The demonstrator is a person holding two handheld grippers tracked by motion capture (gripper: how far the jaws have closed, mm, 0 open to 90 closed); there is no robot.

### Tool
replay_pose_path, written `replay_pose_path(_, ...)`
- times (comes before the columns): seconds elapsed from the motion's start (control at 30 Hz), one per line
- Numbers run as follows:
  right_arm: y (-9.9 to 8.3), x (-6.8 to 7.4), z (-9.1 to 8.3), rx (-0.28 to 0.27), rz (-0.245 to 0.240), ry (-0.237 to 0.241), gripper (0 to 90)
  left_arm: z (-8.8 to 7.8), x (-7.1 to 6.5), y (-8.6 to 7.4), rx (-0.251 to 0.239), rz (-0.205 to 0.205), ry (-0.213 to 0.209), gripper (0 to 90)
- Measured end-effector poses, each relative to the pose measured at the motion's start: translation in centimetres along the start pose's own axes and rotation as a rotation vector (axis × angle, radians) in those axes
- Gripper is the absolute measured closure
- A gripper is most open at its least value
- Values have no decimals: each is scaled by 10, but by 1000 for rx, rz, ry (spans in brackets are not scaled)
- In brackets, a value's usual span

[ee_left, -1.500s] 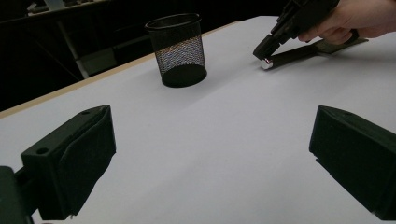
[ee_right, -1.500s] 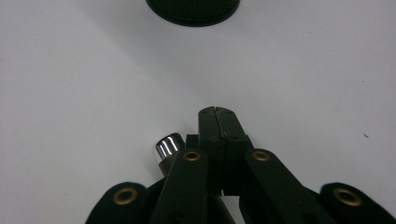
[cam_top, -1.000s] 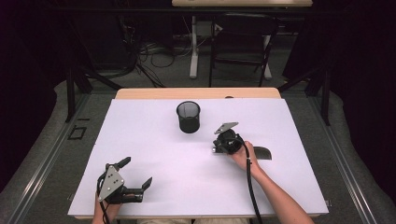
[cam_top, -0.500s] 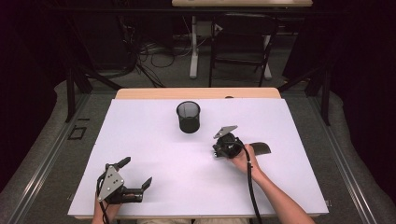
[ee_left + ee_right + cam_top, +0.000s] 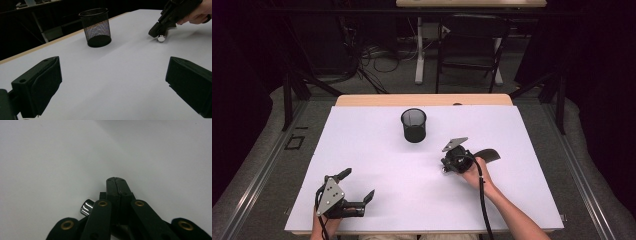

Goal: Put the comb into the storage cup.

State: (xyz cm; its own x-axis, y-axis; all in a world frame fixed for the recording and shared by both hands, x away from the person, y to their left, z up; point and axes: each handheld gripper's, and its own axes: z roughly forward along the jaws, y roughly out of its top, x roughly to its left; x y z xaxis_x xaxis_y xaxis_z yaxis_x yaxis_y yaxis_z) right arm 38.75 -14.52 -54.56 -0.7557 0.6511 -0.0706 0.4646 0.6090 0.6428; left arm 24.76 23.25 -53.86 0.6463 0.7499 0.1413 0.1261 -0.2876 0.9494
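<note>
The left tool (image 5: 357,189) is held low at the near left, in the left hand (image 5: 323,226), jaws spread wide apart and pointed forward and rightward. The right tool (image 5: 446,167) is gripped by the right hand (image 5: 475,172), forearm stretched in from the bottom edge, tips tilted downward. Its jaws are pressed fully together (image 5: 115,182).

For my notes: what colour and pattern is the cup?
Black wire mesh; the cup shows best in the left gripper view.
</note>
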Motion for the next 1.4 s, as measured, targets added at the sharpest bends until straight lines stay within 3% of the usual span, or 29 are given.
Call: replay_pose_path(1.4, -19, 11, -22, 56, -10, 21, 900, 0, 0, 0, -1, 0, 6, 5)
